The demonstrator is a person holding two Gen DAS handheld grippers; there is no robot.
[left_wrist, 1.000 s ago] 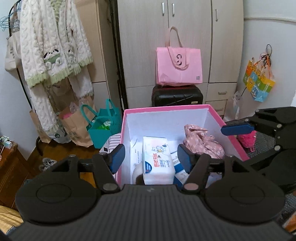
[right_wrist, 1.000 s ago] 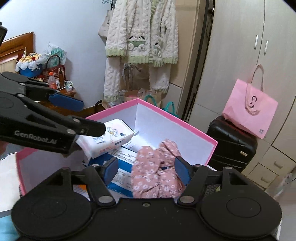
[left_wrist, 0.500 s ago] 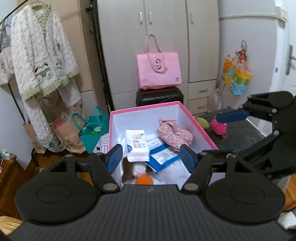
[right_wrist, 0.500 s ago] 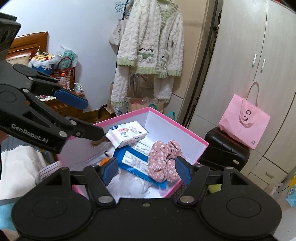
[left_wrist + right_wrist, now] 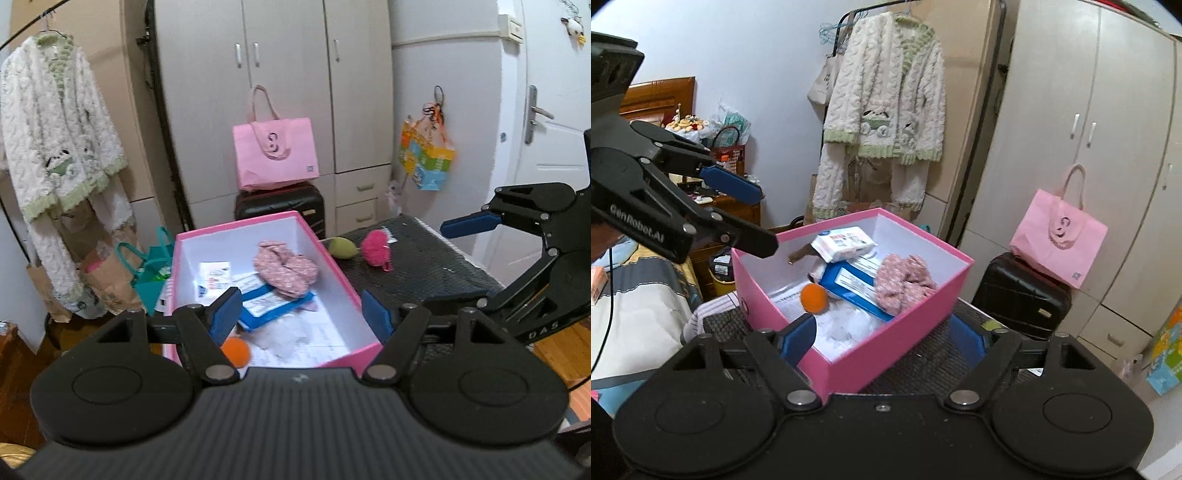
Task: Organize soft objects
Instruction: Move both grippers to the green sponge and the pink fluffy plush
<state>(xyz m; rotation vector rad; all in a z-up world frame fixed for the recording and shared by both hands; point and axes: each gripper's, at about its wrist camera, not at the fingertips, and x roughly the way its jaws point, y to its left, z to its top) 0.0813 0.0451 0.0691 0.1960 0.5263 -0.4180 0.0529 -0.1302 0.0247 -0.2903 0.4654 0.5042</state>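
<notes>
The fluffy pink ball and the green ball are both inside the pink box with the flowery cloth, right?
Not quite. The left wrist view shows the fluffy pink ball and the green ball lying outside the pink box, on the dark mat beside it. The flowery cloth really is inside the box.

Black grippers [image 5: 301,317], blue-padded jaws, white "GenRobot.AI" lettering.

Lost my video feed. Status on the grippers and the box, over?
Left hand-held gripper open, empty. Right hand-held gripper open, empty. Pink box holds floral cloth, orange ball. Green toy, pink pom-pom outside on mat.
</notes>
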